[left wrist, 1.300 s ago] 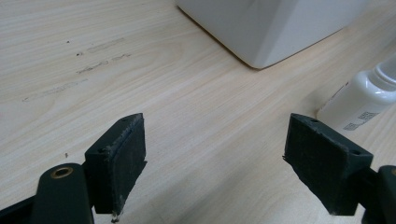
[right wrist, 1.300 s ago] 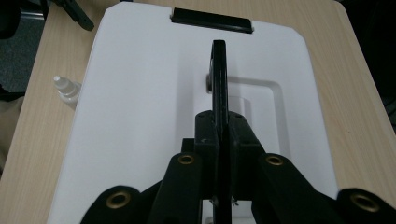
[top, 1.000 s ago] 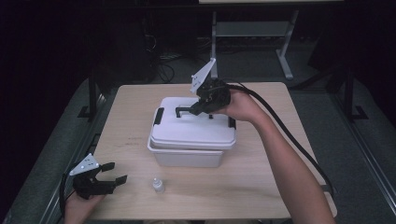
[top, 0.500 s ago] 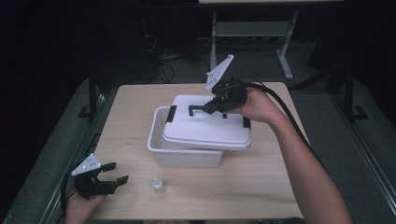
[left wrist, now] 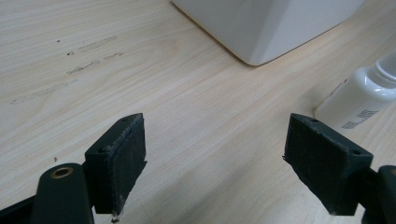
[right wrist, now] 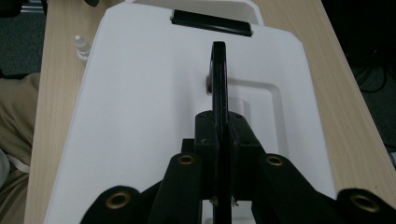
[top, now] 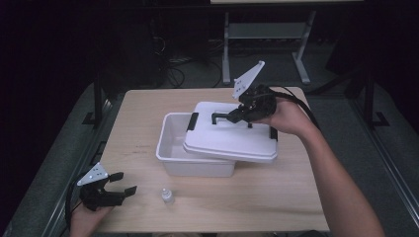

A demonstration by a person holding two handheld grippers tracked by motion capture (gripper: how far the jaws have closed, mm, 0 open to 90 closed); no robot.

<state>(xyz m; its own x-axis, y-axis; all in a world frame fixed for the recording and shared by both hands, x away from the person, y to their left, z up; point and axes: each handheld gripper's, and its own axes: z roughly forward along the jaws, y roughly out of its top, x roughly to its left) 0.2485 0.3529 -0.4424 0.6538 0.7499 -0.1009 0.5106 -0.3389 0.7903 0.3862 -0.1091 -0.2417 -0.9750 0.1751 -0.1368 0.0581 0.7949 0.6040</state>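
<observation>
Right tongs (top: 236, 114): pinching the black handle (right wrist: 218, 70) of the white plastic lid (top: 232, 140), held tilted over the white plastic bin (top: 173, 140).
Left tongs (top: 124, 183): spread, above the wooden desk (top: 276, 192); small white bottle (top: 167, 196) just beside.

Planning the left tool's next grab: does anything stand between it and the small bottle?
Nothing visible does. The left tool is open on the table, and only bare table lies between it and the bottle, which stands near its right jaw, clear of the box.
</observation>
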